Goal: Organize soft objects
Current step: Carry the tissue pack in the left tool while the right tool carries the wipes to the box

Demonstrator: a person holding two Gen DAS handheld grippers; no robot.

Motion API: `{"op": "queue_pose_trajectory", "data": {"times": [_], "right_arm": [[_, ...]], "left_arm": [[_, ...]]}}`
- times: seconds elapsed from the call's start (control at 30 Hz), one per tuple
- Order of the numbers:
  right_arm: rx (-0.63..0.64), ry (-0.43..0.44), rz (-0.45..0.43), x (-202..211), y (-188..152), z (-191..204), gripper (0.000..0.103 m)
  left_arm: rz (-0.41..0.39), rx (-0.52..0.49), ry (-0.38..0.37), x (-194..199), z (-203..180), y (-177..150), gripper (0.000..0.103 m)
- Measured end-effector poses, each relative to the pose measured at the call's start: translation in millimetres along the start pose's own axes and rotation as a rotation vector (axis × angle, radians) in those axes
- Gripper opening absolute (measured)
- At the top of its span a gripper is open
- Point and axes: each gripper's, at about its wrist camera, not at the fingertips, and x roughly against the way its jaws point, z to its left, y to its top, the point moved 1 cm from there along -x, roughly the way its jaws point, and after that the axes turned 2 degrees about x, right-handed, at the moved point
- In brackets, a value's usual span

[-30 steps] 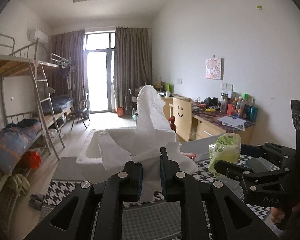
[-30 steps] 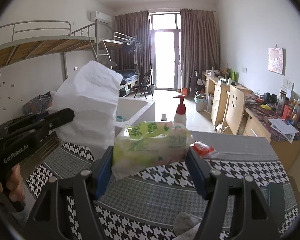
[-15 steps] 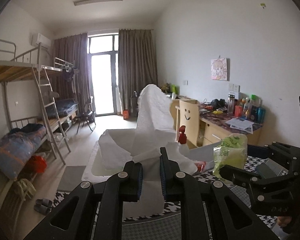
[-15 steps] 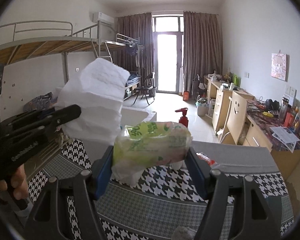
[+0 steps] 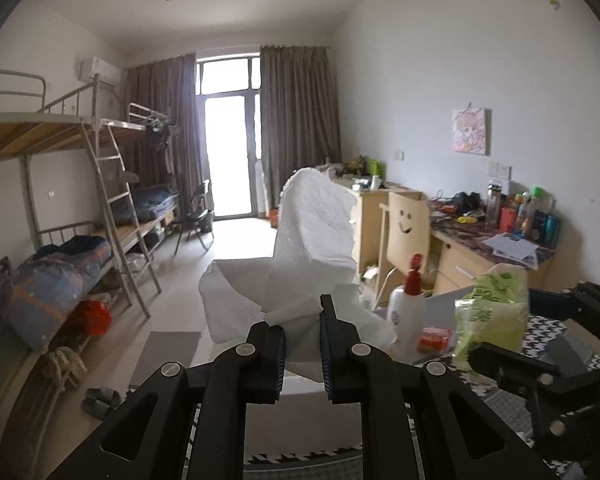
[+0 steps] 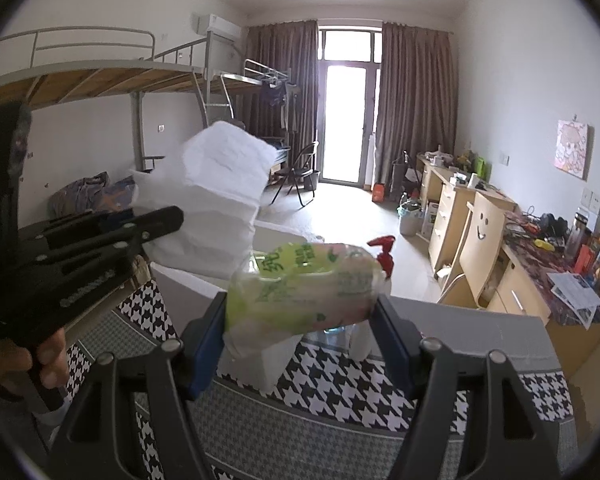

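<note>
Grippers both loaded, mid-carry I'd say. Left gripper (image 5: 302, 338) pinches a white tissue stack (image 5: 312, 236) at lower centre; right gripper (image 6: 300, 326) clamps a green tissue pack (image 6: 300, 288) mid-frame, above the houndstooth table (image 6: 340, 384). Farther back, a red-pump bottle (image 5: 408, 316). Next move probably needs a drop spot for both; none is obvious.

Soft embossed paper tissues (image 5: 312, 220), glossy plastic pack (image 6: 300, 284)

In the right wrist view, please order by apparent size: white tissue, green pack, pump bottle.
1. White tissue, held by the left gripper.
2. Green pack, in the right gripper; nearer the camera, so these two are unsure.
3. Pump bottle, mostly hidden.
</note>
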Motion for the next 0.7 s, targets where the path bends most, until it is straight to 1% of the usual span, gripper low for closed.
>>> {"op": "queue_pose_trajectory", "data": {"times": [0.1,0.47,0.6,0.7], "right_arm": [[0.012,0.009,0.014,-10,6,3,0.074],[-0.01,0.035,0.047,-41,19,-3,0.073],[-0.014,0.037,0.063,-50,20,-3,0.073],[-0.015,0.038,0.073,-55,21,-3,0.073]], "left_arm": [[0.025,0.025,0.014,-11,7,1,0.016],[0.06,0.038,0.063,-37,18,2,0.016],[0.077,0.035,0.064,-47,19,0,0.016],[0.095,0.04,0.048,-55,19,0,0.016]]}}
